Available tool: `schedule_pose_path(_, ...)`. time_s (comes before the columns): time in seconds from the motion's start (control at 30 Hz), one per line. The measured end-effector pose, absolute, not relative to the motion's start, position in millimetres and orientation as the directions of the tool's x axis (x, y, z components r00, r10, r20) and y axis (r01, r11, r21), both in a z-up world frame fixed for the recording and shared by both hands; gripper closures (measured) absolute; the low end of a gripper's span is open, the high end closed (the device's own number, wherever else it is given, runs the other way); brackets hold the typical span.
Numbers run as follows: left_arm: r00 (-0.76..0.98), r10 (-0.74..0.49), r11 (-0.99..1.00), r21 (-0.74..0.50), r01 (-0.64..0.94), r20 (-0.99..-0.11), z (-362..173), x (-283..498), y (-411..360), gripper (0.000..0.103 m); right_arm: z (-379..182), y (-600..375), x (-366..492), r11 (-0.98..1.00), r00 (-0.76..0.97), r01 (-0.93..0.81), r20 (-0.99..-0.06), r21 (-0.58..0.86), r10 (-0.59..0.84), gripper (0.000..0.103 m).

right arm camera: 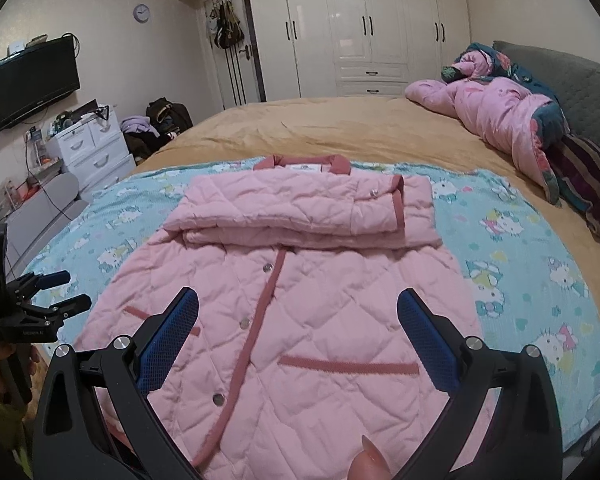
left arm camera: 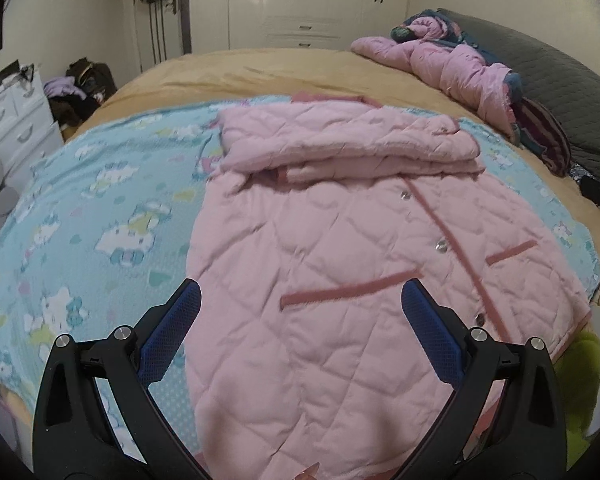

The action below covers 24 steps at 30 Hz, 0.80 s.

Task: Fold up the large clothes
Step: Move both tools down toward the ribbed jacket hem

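**A:** So where were the grippers at that point?

**B:** Both hung over the near end of the jacket, holding nothing. The right gripper had its blue pads spread wide apart above the hem, and the left gripper was just as wide open over its side. From the right camera you could see the left one out at the near left edge of the bed, fingers parted there too.

**A:** And the jacket itself?

**B:** Pink quilted thing, front side up on the blue sheet, snaps running up the darker pink placket, a pocket slit on each side. Both sleeves were folded across the chest at the far end, stacked in a band just short of the collar.

**A:** Anything past it?

**B:** Tan bedspread, a bunched pink quilt far right by the grey headboard, then the white wardrobe on the far wall.
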<state>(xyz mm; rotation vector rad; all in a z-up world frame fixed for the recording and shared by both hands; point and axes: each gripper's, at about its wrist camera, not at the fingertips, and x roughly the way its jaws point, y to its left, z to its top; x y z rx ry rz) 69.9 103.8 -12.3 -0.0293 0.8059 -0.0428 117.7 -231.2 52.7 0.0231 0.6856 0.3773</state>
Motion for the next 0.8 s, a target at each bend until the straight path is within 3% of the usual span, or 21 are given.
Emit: schedule_pose_path(0.8,0.576,0.007,0.996,-0.045,-0.075,-0.817,-73.5,45.9,156.6,0.009,-15.2,-289.3,100.4,0.970,0.614,-0.227,-0.759,0.093,0.216,0.004)
